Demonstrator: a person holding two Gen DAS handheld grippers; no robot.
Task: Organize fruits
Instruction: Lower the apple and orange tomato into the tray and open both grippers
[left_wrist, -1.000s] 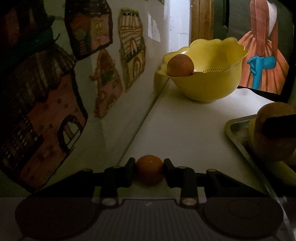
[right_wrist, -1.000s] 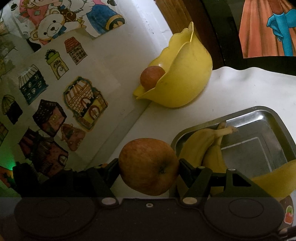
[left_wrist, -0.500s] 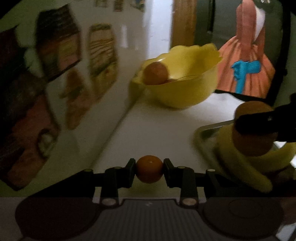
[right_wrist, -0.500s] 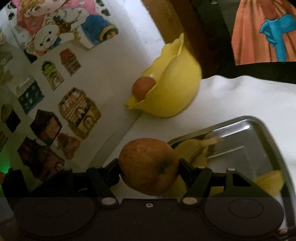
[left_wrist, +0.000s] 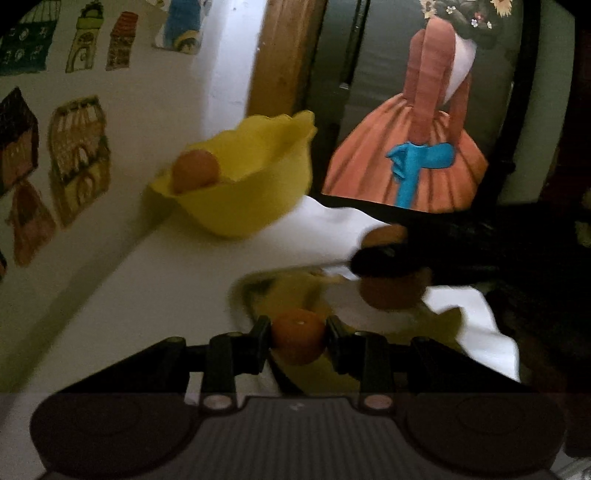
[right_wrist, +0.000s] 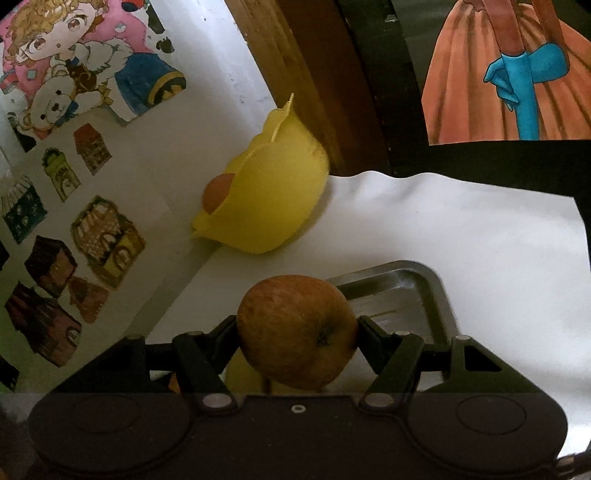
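Ahead and left of both tongs, a yellow scalloped bowl (right_wrist: 273, 206) sits on the white tabletop (right_wrist: 461, 236) with one apple (right_wrist: 218, 192) inside. The steel tray (right_wrist: 432, 291) lies just beyond the right gripper (right_wrist: 297, 332), which pinches a russet apple (right_wrist: 295, 328). The left gripper (left_wrist: 297, 339) pinches a small orange (left_wrist: 297, 339) above the tray's near edge.

A white table (right_wrist: 461, 236) is seen, with a yellow bowl (right_wrist: 273, 206) set at its far left corner and a metal tray (right_wrist: 424, 291) placed nearer its front edge.

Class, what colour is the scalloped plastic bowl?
Yellow scalloped plastic bowl; clearest in the right wrist view.
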